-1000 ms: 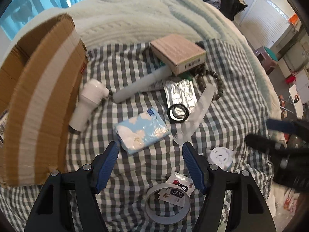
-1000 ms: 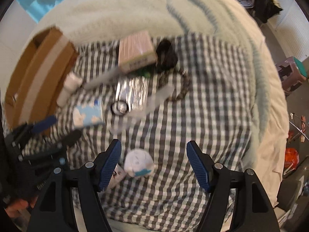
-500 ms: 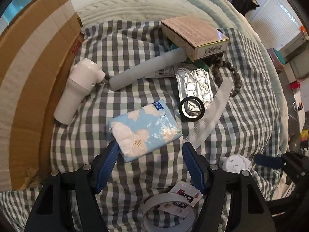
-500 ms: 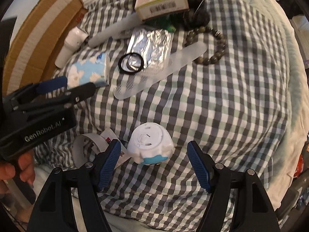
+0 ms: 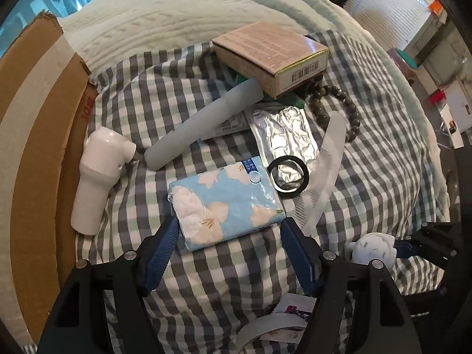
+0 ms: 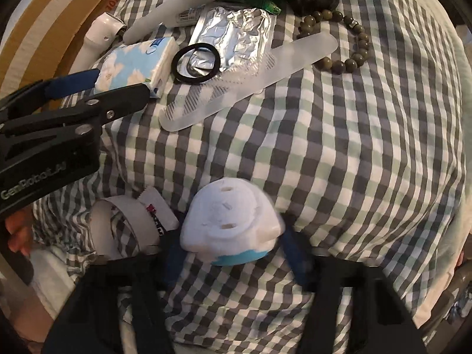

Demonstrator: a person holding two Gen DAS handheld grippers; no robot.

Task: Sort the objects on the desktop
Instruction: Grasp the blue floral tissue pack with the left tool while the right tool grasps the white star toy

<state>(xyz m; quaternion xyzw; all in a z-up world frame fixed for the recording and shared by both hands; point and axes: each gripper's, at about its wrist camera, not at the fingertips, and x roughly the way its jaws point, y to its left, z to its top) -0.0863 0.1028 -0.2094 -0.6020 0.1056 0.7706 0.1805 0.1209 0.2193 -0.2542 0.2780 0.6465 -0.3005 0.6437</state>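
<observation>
Low in frame, right gripper, jaws just closing, brackets the round white-and-blue plastic device; left gripper gapes around the blue floral tissue pack.

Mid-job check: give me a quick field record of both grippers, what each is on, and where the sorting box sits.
left gripper: open, straddling the near edge of the blue tissue pack
right gripper: jaws have just been closing around the white and blue round gadget; contact blurred
surface: checked cloth
cardboard box: left edge, beside the white bottle
untouched: clear comb, bead bracelet, black hair tie
</observation>
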